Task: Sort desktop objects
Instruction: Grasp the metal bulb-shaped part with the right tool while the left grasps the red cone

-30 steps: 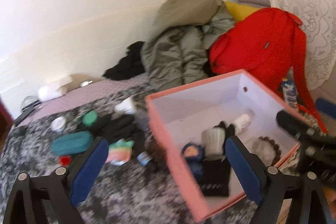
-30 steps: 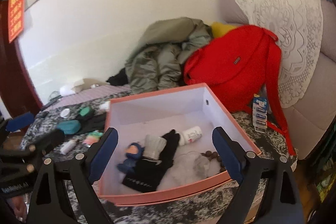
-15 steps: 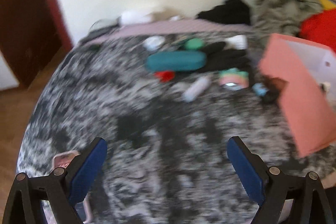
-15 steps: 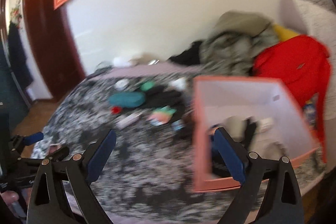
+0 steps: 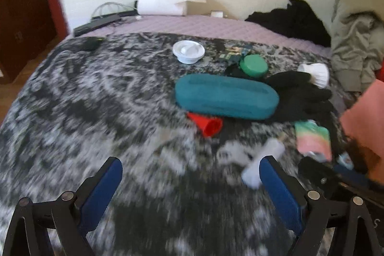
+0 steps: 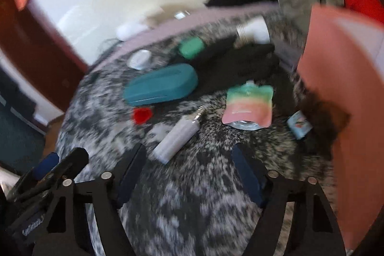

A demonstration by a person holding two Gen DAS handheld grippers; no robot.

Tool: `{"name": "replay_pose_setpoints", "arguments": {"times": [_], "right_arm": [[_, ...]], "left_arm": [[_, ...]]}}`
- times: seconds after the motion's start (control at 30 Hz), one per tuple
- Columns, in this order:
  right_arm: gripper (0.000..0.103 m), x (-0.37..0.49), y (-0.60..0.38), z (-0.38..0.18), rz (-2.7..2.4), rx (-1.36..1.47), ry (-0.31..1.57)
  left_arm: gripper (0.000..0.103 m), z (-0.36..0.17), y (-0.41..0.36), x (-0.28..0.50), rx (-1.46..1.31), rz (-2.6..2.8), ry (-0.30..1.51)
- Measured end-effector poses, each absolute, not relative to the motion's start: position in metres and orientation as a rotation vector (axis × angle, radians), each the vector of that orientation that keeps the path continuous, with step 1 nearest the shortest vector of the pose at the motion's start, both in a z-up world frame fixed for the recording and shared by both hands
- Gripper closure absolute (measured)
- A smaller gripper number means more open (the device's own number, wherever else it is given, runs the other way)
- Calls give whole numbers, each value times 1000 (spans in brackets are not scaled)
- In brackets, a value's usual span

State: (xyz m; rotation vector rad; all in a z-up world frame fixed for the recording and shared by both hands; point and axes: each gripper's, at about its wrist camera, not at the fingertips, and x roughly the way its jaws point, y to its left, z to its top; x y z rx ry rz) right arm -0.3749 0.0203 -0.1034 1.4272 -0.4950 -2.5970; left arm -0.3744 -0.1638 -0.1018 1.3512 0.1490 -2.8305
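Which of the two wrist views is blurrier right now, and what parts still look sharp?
Right wrist view: blurrier, smeared throughout, the pink box and wall streaked, with dark fisheye corners. Left wrist view: the teal case and white lid read fairly sharp, while the near blanket and pale tube smear; daylight is soft, without hard glare.

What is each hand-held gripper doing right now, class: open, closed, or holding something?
Left hand-held gripper: open, holding nothing.
Right hand-held gripper: open, holding nothing.
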Motion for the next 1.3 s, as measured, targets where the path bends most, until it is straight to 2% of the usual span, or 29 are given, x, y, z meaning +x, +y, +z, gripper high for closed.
{"name": "replay_pose_setpoints", "arguments": {"times": [0.17,0.23,0.27,0.3,0.33,0.43,0.57,0.6,0.63,0.67,0.8,0.9,1.3], "right_arm": [[27,-424,16,-150,-2519,1530,-626],[30,-439,7,-166,-2526,1544,-577],[36,-440,2,-165,-2561,1505,-508],[59,-440,-2,-165,-2594,1465,-439],[67,-437,-4,-164,-2595,1448,-399],[67,-430,-8,-162,-2593,1393,-281],[67,-411,7,-162,-2558,1384,-266],[67,-407,11,-162,-2550,1381,-262],[67,-403,14,-161,-2543,1384,-257],[67,-399,17,-160,-2535,1386,-252],[68,-386,24,-153,-2514,1382,-230],[69,-370,29,-145,-2510,1364,-222],[71,-236,57,-80,-2523,1236,-212]], "left_arm": [[7,-135,-175,-417,1435,-2777,230],[7,-146,-175,-428,1464,-2763,272],[7,-151,-175,-433,1479,-2756,293],[7,-156,-170,-437,1498,-2758,295],[7,-160,-165,-441,1519,-2761,292],[7,-172,-146,-452,1572,-2769,274],[10,-182,-130,-467,1476,-2744,145],[23,-183,-130,-468,1442,-2738,127],[53,-184,-131,-469,1409,-2732,110],[69,-182,-136,-466,1410,-2737,151],[68,-167,-165,-436,1419,-2754,318],[68,-153,-173,-401,1409,-2763,360],[68,-48,-141,-220,1250,-2924,153]]}}
